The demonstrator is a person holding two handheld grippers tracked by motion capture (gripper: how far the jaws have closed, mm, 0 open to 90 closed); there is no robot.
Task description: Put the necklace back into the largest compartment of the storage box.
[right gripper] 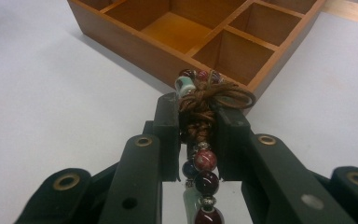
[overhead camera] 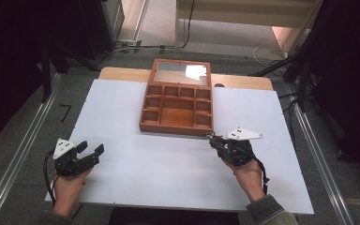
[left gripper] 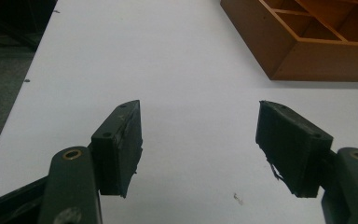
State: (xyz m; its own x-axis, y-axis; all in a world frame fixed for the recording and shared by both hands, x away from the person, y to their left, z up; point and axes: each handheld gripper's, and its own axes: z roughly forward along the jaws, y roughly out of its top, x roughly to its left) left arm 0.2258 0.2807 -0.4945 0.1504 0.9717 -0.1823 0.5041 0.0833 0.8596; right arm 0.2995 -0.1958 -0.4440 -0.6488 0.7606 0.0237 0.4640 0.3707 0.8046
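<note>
left gripper [left gripper: 199, 140]: jaws wide, nothing between, bare white table [overhead camera: 168, 173] ahead
right gripper [right gripper: 196, 140]: clamped on bead bracelet [right gripper: 200, 161], just short of wooden compartment box [right gripper: 135, 51] front edge

White table [overhead camera: 168, 178] — wooden compartment box [overhead camera: 177, 123]

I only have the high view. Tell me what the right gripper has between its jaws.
Observer: The right gripper is shut on a beaded bracelet with a knotted brown cord.
Operator: Report the box compartments nearest it.
Observer: In the right gripper view, the wooden box compartments closest to the bracelet look empty.
Operator: Now check the left gripper.
Observer: The left gripper stands open over bare table, nothing between the jaws.
</note>
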